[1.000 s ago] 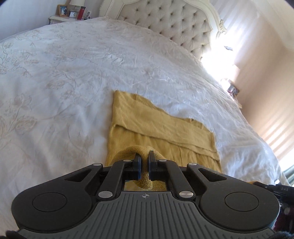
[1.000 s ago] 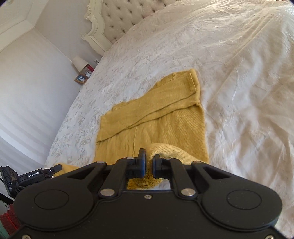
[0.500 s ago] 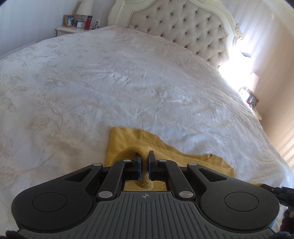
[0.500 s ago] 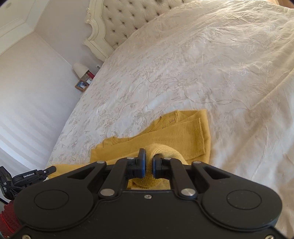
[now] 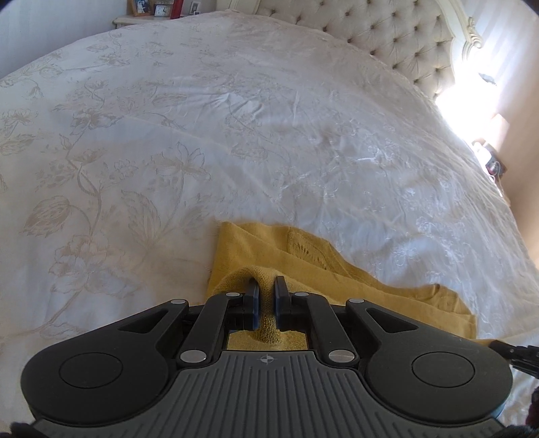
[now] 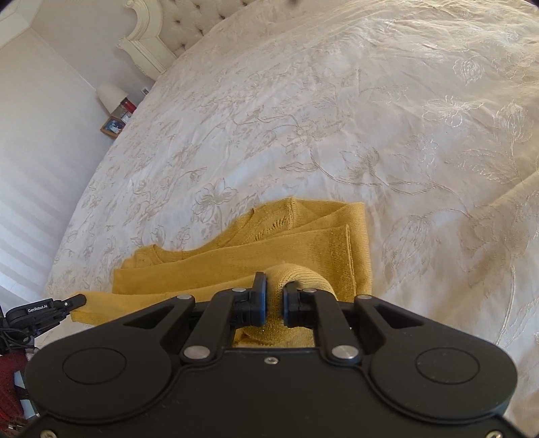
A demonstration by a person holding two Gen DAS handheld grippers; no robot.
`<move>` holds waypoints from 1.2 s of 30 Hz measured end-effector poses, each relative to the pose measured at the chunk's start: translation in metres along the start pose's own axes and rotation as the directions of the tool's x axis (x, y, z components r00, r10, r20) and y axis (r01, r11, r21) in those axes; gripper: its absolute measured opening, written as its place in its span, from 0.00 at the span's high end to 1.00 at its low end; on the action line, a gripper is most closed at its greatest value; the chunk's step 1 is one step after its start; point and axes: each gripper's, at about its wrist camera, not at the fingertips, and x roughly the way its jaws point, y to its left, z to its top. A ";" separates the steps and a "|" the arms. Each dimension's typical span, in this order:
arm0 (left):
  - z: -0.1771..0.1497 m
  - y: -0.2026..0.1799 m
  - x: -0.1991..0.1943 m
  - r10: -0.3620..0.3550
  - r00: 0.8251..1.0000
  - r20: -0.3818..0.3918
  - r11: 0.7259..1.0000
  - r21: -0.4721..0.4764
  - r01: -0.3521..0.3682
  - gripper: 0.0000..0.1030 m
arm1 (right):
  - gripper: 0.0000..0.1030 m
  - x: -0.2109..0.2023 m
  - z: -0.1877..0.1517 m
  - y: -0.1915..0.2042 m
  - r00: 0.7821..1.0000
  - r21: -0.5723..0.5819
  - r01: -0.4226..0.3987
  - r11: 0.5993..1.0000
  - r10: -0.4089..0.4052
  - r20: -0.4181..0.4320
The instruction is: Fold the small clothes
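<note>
A mustard-yellow knit sweater (image 5: pixel 303 259) lies partly folded on the white bedspread (image 5: pixel 235 134). My left gripper (image 5: pixel 266 293) is shut on a bunched hem edge of the sweater, held over its near left part. In the right wrist view the same sweater (image 6: pixel 269 242) shows its sleeve and neckline folded across. My right gripper (image 6: pixel 273 296) is shut on the other bunched hem edge, over the near right part. The left gripper's tip (image 6: pixel 50 310) shows at the far left of the right wrist view.
The tufted headboard (image 5: pixel 387 30) stands at the far end of the bed. A nightstand with photo frames (image 5: pixel 155 10) is at the far left, and another with a lamp (image 6: pixel 116 107) shows beside the bed. The embroidered bedspread (image 6: pixel 404 134) stretches all around the sweater.
Both grippers have carried the hem forward over the sweater towards its neckline. Much less of the sweater shows ahead of the grippers than one second ago. Both stay shut on the fabric.
</note>
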 end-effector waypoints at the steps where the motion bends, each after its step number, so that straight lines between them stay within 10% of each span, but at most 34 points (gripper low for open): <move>1: 0.002 0.002 0.005 -0.002 1.000 -0.007 1.000 -0.001 0.002 0.91 | 0.79 0.003 0.001 0.000 1.000 0.007 0.012 1.000 -0.012 -0.003; 5: 0.013 0.008 0.025 -0.004 1.000 -0.031 1.000 -0.002 0.004 0.88 | 0.75 0.017 0.007 0.001 0.998 0.031 0.069 0.997 -0.069 -0.014; 9: 0.021 0.016 0.032 0.029 1.000 0.003 1.000 0.008 -0.029 0.68 | 0.31 0.017 0.011 0.001 0.994 0.048 0.098 0.994 -0.099 0.039; 21: -0.009 -0.006 0.004 0.006 1.000 0.002 0.972 0.236 -0.006 0.46 | 0.30 0.002 -0.012 0.037 0.974 -0.216 0.226 0.950 -0.214 0.077; 29: -0.072 -0.043 0.008 -0.049 0.989 -0.141 0.928 0.359 0.098 0.46 | 0.30 0.014 -0.058 0.071 0.985 -0.403 0.149 0.903 -0.169 -0.017; 36: -0.054 -0.048 0.048 -0.022 0.987 -0.160 0.907 0.412 0.087 0.46 | 0.30 0.054 -0.048 0.071 0.979 -0.485 0.145 0.863 -0.197 -0.059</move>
